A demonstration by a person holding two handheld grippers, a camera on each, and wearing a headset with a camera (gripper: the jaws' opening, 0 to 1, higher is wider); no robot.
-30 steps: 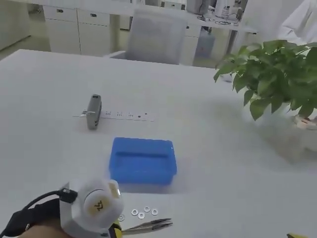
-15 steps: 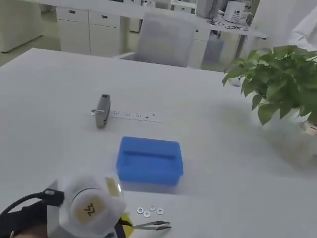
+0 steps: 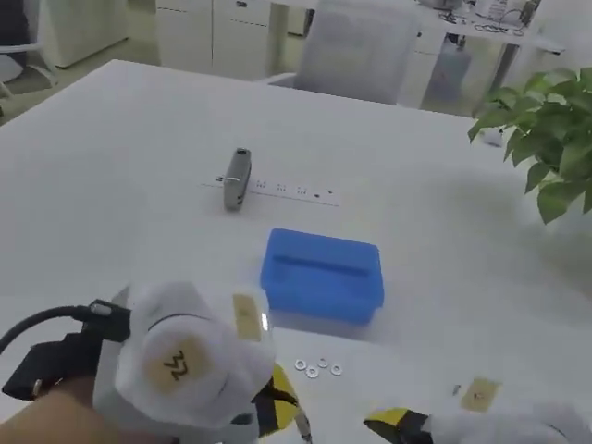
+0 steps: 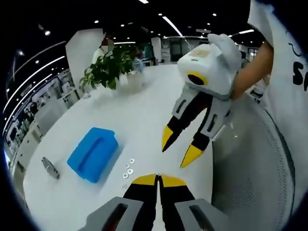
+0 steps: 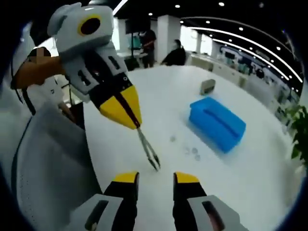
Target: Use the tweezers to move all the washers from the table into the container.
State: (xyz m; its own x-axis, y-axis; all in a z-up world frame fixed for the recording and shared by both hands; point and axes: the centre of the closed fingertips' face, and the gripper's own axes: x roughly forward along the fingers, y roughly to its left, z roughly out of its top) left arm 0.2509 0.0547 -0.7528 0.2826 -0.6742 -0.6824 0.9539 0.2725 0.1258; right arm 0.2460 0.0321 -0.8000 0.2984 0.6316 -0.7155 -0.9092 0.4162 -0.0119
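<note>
Tweezers [image 5: 148, 149] are now up off the worktop's [image 3: 139, 139] front edge, clamped in my left gripper [image 4: 158, 179]. My right gripper [image 5: 156, 179] has its jaws apart, so I judge the washers [image 3: 316, 367] come next.

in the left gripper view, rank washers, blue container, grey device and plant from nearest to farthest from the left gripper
1. Washers: just ahead of the left gripper, slightly left.
2. Blue container: right behind them, further left.
3. Grey device: past the container, at the far left.
4. Potted plant: farthest, high in the view.

Bright overhead ceiling lights, soft shadows, motion-blurred head view, fisheye-warped edges.
</note>
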